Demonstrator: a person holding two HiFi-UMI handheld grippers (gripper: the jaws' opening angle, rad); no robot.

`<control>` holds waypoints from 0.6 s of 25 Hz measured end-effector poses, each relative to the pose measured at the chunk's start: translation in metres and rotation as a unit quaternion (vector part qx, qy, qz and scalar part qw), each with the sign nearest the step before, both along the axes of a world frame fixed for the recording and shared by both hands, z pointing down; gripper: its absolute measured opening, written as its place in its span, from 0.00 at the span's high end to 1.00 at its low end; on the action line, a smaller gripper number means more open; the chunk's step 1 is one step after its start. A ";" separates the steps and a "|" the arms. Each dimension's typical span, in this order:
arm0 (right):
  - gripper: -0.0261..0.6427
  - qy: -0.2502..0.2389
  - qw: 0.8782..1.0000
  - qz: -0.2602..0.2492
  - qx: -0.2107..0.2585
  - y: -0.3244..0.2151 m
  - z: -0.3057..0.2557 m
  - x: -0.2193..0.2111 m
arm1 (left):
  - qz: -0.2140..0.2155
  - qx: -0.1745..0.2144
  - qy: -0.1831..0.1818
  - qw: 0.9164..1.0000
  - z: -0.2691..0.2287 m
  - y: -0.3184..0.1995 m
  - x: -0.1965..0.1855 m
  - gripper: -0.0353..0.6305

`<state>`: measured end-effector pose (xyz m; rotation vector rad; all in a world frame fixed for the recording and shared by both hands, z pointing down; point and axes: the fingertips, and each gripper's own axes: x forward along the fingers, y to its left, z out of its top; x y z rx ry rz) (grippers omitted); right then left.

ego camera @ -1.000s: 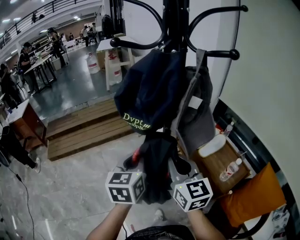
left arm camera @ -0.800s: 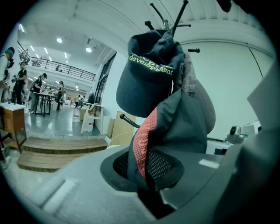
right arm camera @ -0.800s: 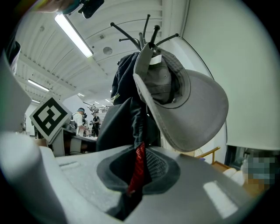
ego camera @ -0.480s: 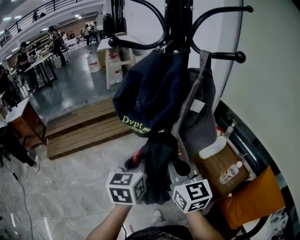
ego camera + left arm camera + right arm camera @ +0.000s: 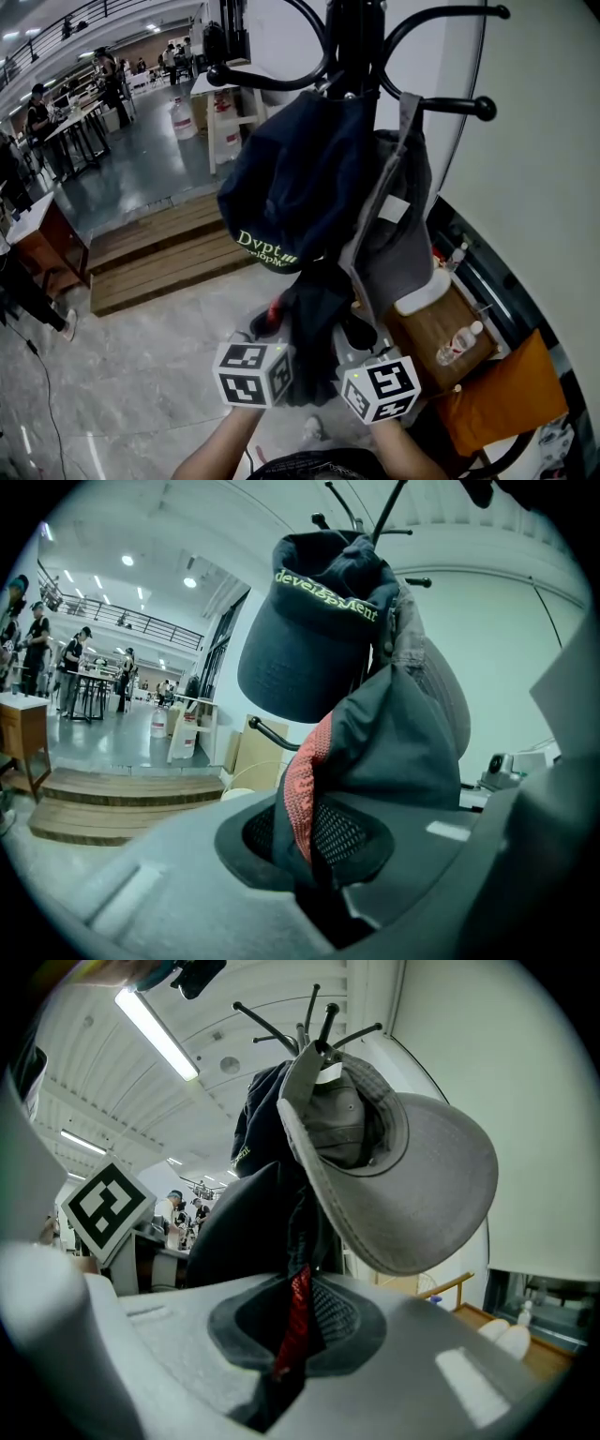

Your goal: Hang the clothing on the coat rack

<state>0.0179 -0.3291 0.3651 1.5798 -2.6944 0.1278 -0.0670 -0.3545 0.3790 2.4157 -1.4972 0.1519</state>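
A black coat rack [image 5: 354, 37] stands close in front, with curved hooks at the top. A navy cap [image 5: 295, 178] with green lettering hangs on it, and a grey brimmed hat [image 5: 394, 220] hangs to its right. Below them I hold a dark garment with a red mesh edge [image 5: 314, 328]. My left gripper [image 5: 281, 342] is shut on the garment [image 5: 375, 752], its red edge pinched between the jaws. My right gripper [image 5: 349, 349] is shut on the same garment [image 5: 246, 1232], beside the grey hat [image 5: 403, 1176]. The navy cap [image 5: 314, 644] hangs above the left jaws.
A white wall [image 5: 534, 141] is at the right. A wooden crate with bottles [image 5: 448, 337] and an orange cushion [image 5: 511, 394] lie below right. A wooden platform [image 5: 159, 253] lies at the left. People and tables [image 5: 56, 112] are far back left.
Both grippers stay shut on the dark garment below the hats. The view has shifted slightly, so the rack and the hats sit a little higher and closer.
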 end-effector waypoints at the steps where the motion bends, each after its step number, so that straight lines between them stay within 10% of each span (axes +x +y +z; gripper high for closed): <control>1: 0.92 0.000 1.000 -0.001 -0.001 0.000 0.001 0.000 | 0.000 -0.001 0.000 1.000 0.001 0.000 0.001 0.90; 15: 0.92 0.004 1.000 -0.002 -0.013 -0.006 0.015 -0.003 | 0.007 -0.005 0.002 1.000 0.009 -0.002 0.004 0.90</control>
